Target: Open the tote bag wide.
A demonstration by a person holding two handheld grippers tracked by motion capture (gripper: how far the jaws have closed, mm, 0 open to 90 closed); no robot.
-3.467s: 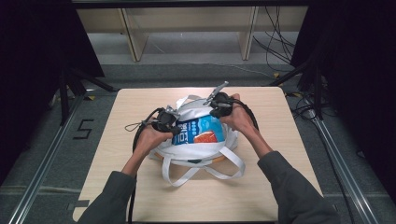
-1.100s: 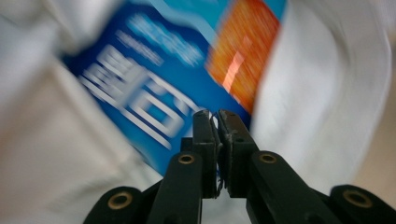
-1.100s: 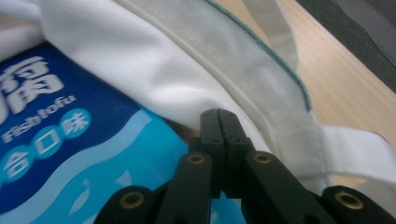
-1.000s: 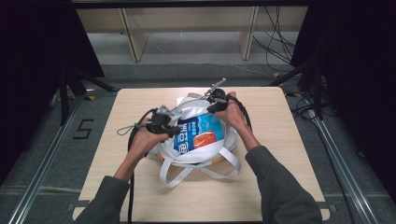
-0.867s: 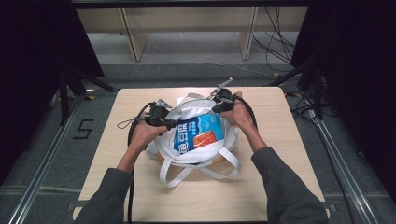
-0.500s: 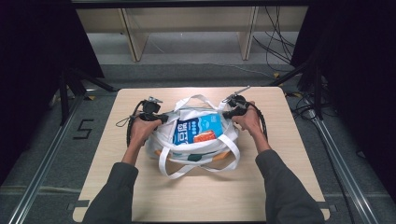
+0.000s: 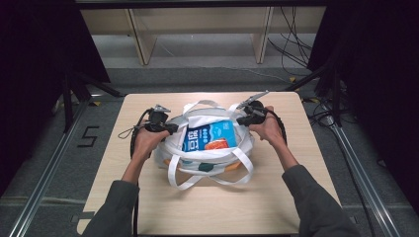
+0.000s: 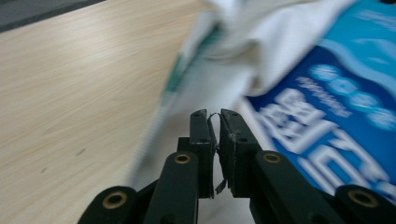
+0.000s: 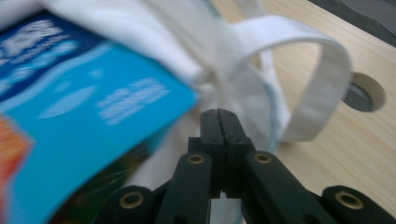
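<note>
Both hands spread at white fabric tote bag (image 7: pixel 207 148), mid-desk (image 7: pixel 276 207).
Left gripper (image 8: pixel 214 122) nearly closed on bag cloth; right gripper (image 9: pixel 219 122) closed, contents indiscernible.

High view: worktop (image 7: pixel 148 207) evenly lit from above, surroundings left and right near black; soft, short shadows under white tote bag (image 7: pixel 207 163); slight grain, no glare. Left gripper view: black jaws sharp, blue packet (image 8: pixel 336 107) and bag fabric beyond smeared by blur. Right gripper view: jaws crisp, packet (image 9: pixel 93 93) heavily blurred, white strap (image 9: pixel 322 93) soft, wood grain mildly defocused.
</note>
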